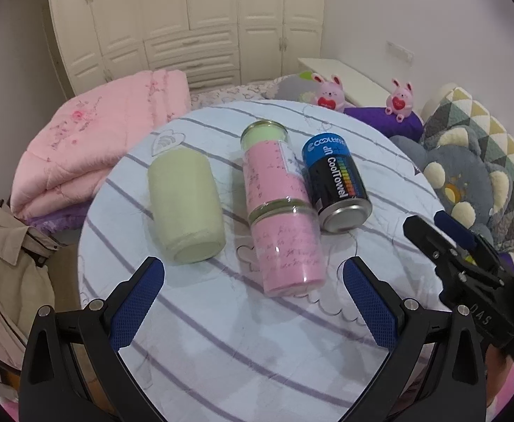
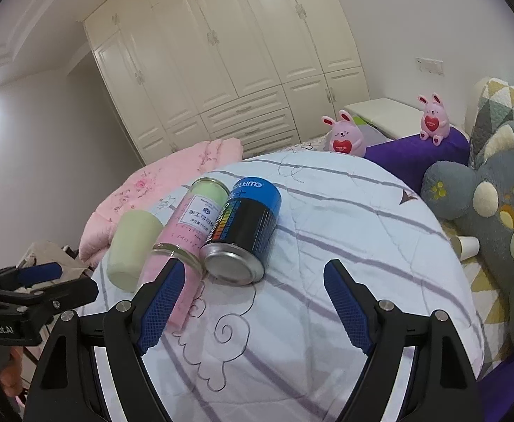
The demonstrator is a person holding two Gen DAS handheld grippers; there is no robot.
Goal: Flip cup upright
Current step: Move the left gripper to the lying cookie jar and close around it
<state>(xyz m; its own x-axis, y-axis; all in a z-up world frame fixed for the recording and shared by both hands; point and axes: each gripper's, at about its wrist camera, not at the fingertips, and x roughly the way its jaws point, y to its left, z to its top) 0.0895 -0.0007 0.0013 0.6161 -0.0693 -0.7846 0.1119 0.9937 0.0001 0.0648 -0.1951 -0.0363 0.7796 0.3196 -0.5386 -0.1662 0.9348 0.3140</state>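
Striped tablecloth carries a lying green cup; only the right view shows a paper cup. Both tongs gape empty.

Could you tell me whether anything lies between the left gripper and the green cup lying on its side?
Nothing visible does. The left gripper is open, and only bare striped cloth separates it from the green cup. The pink jars lie close beside the cup on its right, not in front of it.
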